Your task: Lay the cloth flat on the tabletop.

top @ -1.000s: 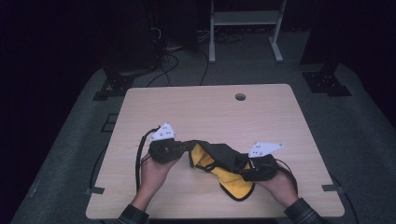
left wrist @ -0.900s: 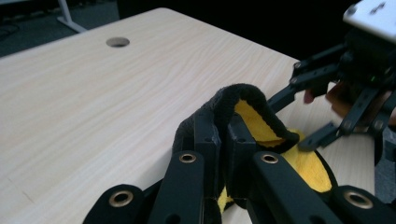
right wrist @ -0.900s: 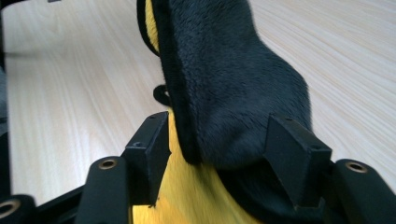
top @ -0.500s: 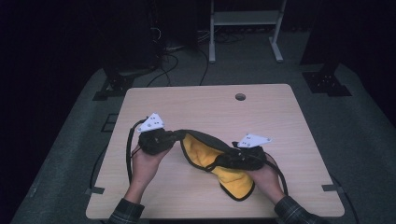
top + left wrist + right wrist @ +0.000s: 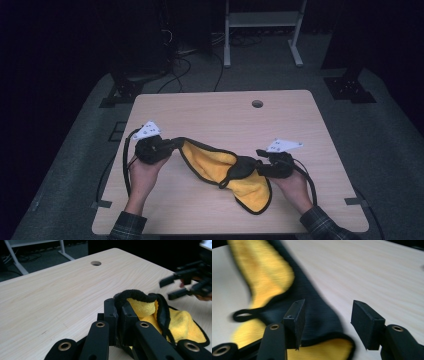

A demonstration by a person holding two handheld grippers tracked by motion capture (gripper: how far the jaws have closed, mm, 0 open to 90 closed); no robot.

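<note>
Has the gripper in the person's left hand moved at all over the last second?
Yes. The left gripper, shut on the yellow cloth, has slid outward toward the table's left edge, away from the round hole.

no text, label, brand or number can be read anywhere here. the grey plates on the left gripper (image 5: 159, 148) and the right gripper (image 5: 263, 161) carry small dark marks, but they are too tiny and blurred to make out. the cloth (image 5: 220, 169) between them and the table (image 5: 225, 115) bear no writing.
</note>
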